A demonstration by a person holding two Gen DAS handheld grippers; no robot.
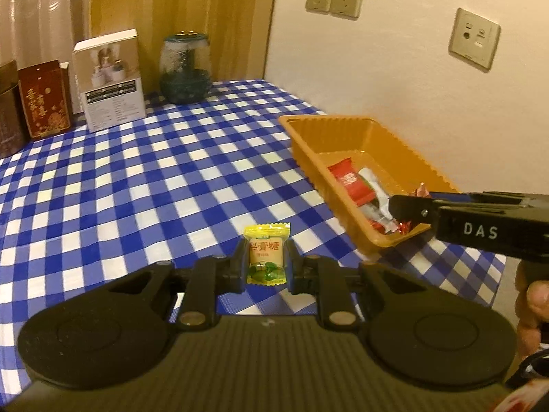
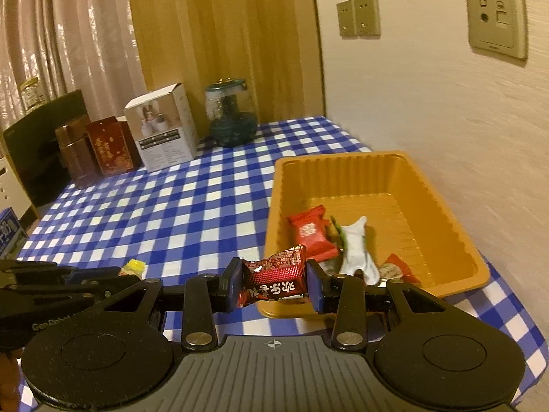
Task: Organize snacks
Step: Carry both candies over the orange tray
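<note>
Left gripper (image 1: 266,265): I have it clamped narrow on the yellow candy (image 1: 266,257), pads pressing the wrapper's two sides, the packet standing upright between them above the table (image 1: 144,185).

Right gripper (image 2: 274,283): I hold it part-way closed on the dark red snack packet (image 2: 274,279), just over the near-left corner of the orange tray (image 2: 374,175).

Tray position: at the table's right edge, close to the wall, long side running away from me.

Already in the tray: a red packet (image 2: 310,233), a white wrapper (image 2: 357,243) and another red-and-white one (image 2: 398,267), all bunched at the near end; the far end is bare.

Risk, red packet: it hangs over the tray's near rim, not the floor of it. If I let go here, I judge it could catch the rim and tip out onto the cloth.

Risk, collision: my two grippers are close together, the right crossing in front of the left; bringing the yellow candy in at the same corner could knock fingers together.

Risk, tray: it looks like thin, light plastic; a nudge could push it off the right edge.

Risk, slip: the wrappers are glossy and crinkled, so a loose grip could let one slide.

Look of the yellow candy: small pillow pack, serrated top edge, orange label with characters, green leaves at the bottom.

Look of the red packet: foil, creased, white characters.
</note>
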